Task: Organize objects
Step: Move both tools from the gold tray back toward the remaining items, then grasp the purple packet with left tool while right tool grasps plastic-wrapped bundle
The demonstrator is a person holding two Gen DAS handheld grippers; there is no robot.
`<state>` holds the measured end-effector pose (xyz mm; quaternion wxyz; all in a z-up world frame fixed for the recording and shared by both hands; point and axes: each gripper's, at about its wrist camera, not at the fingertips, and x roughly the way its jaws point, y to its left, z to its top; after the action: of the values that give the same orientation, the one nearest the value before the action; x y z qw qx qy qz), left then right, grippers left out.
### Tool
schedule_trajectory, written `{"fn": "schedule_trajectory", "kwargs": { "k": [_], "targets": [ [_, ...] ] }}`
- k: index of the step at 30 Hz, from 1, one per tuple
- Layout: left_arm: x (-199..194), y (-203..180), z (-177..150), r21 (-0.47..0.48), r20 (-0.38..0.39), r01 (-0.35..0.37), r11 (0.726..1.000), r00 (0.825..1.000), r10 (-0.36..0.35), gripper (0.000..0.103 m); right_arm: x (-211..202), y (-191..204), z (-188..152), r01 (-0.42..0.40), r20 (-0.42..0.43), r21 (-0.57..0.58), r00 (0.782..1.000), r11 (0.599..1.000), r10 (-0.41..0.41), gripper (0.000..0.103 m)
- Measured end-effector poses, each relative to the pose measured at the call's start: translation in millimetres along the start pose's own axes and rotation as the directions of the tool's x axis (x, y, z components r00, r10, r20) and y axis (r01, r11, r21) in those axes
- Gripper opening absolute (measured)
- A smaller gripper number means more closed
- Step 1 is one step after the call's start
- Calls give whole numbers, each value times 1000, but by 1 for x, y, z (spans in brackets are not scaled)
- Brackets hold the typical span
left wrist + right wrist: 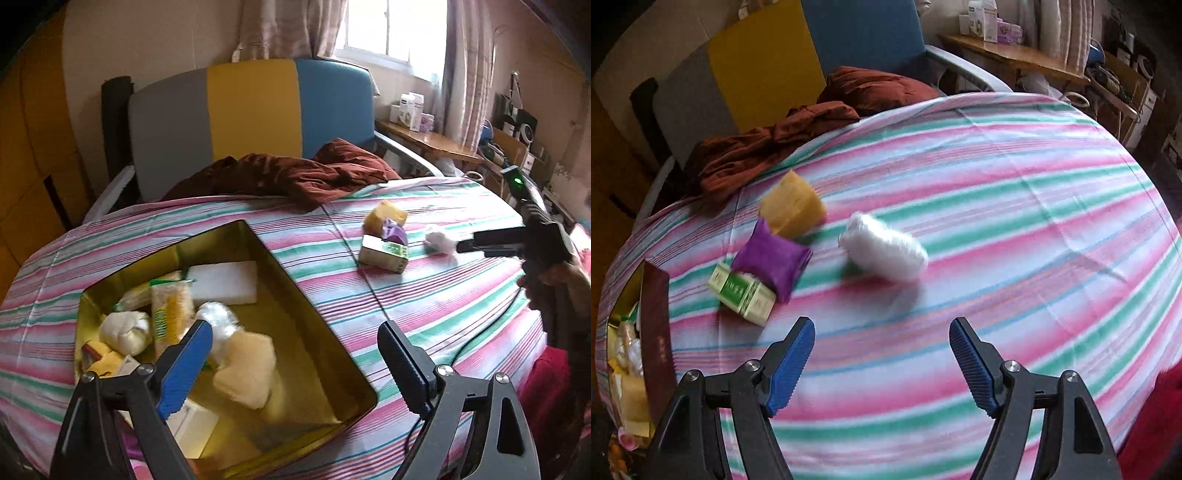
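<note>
Overhead, the right hand-held gripper [882,360] tilts steeply down, jaws spread and empty, near the white roll [882,247].

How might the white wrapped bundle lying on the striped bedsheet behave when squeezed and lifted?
The white wrapped bundle looks soft and puffy, so it would probably compress and feel light. Its rounded, oblong shape suggests it could roll if nudged. The glossy wrapping may be somewhat slippery.

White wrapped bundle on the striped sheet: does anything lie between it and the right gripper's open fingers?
Nothing visible does. Only bare striped sheet separates the right gripper from the white bundle; the purple pouch lies off to its left.
</note>
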<state>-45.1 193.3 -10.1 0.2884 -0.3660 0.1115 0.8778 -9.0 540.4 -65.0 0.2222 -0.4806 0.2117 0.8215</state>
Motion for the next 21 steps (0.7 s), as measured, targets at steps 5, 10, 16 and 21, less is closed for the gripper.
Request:
{"fn": "schedule_trajectory", "kwargs": {
  "k": [5,10,16,21],
  "targets": [
    [9,-13,14,16,-10,29,999,1000,-29,91,18,11,18,46,61,-99,997,994,-40,77],
    [22,-26,29,23,-37,58,998,998,-57,92,38,16,29,65,72,-161,996,985,-54,76],
    [41,-49,48,60,-56,83,995,995,-79,95,52,17,30,68,36,-213,997,975,-62,44],
    [68,-68,65,79,-102,91,993,991,-82,95,43,17,29,42,24,-207,999,977,-38,42]
  ]
}}
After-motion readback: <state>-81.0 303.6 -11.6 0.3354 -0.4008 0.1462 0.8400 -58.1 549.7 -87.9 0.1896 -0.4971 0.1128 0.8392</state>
